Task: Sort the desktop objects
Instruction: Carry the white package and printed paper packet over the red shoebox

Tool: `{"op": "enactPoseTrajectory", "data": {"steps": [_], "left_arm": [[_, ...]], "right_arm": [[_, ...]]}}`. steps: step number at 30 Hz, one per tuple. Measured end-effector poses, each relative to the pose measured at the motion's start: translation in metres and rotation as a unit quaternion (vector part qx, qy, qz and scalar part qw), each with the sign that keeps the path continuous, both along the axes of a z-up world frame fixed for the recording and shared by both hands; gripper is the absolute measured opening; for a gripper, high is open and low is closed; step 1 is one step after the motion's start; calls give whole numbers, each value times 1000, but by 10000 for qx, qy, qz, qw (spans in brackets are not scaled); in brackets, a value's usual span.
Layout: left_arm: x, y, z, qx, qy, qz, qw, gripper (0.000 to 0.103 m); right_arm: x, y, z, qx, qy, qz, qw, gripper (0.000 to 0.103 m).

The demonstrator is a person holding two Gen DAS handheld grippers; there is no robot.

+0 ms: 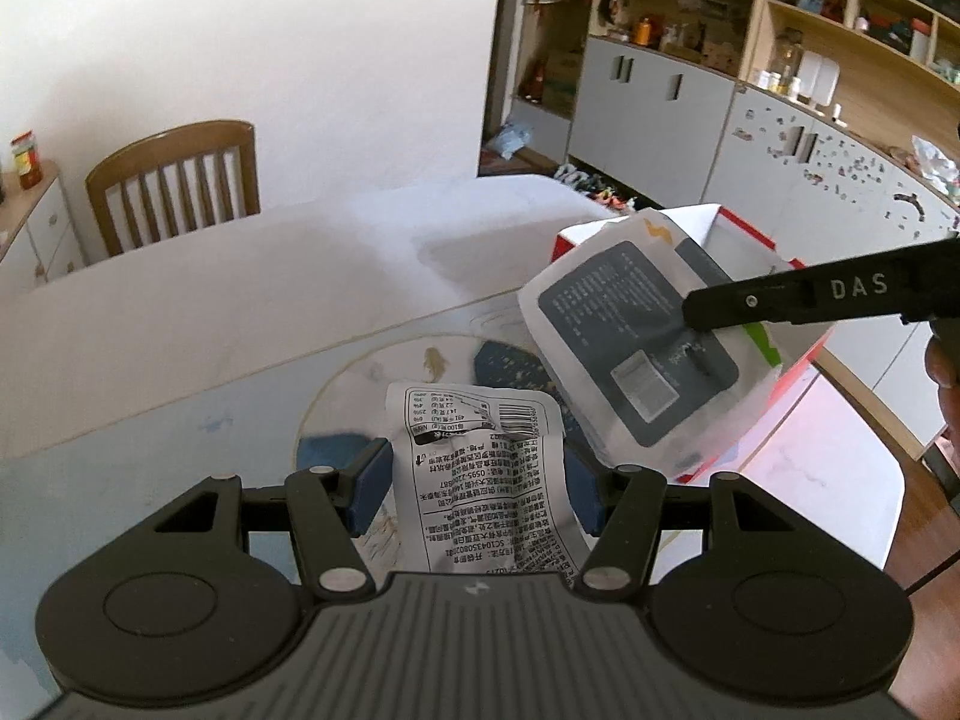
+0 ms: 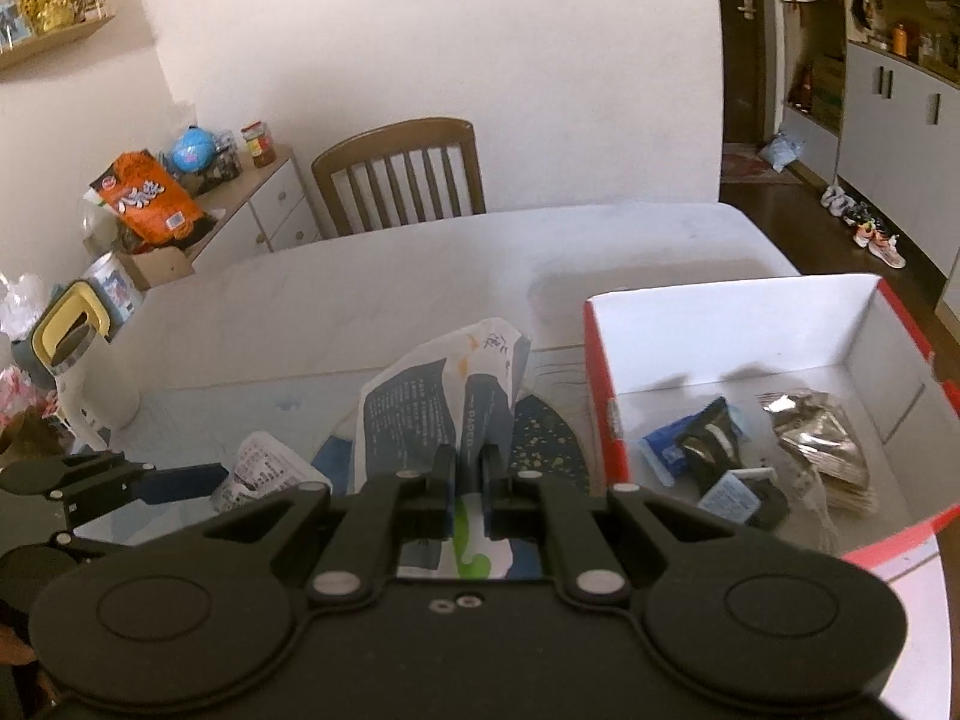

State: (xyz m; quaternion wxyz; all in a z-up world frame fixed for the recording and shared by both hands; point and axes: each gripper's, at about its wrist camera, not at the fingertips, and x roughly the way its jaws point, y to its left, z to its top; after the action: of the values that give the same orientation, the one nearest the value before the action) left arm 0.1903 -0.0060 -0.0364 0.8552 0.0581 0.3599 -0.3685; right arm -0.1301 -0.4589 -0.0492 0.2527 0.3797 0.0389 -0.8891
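Observation:
My left gripper (image 1: pixel 474 480) hangs above the table, its blue pads pressed on the sides of a crumpled white snack packet (image 1: pixel 486 480) printed with black text and a barcode. My right gripper (image 2: pixel 468 462) is shut on a white-and-grey pouch (image 2: pixel 432 402) that stands up between its fingers. From the left wrist view this pouch (image 1: pixel 636 348) hangs in front of the red box (image 1: pixel 744 228), with the right gripper's finger (image 1: pixel 750 300) across it. The red box (image 2: pixel 720 324) has white inner walls and holds several wrappers, to the right of the pouch.
A round patterned mat (image 1: pixel 420 360) lies on the table under both grippers. A white jug with a yellow lid (image 2: pixel 84 372) stands at the table's left edge. A wooden chair (image 2: pixel 402 168) is behind the table, and a cluttered cabinet (image 2: pixel 240 204) sits beside it.

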Motion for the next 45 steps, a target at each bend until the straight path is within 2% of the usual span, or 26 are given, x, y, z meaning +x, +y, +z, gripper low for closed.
{"op": "enactPoseTrajectory", "data": {"steps": [9, 19, 34, 45], "left_arm": [[1, -29, 20, -173, -139, -266, 9994, 60], [-3, -65, 28, -218, -226, -410, 9987, 60], [-7, -129, 32, -170, -282, -313, 9990, 60], [-9, -181, 32, 23, -287, -328, 9990, 60]], "right_arm": [[2, 39, 14, -58, 59, -304, 9995, 7], [-6, 69, 27, 30, 168, -361, 9992, 7], [-48, 121, 35, 48, 172, -241, 9995, 7], [-86, 159, 35, 71, 174, -266, 9995, 7]]}}
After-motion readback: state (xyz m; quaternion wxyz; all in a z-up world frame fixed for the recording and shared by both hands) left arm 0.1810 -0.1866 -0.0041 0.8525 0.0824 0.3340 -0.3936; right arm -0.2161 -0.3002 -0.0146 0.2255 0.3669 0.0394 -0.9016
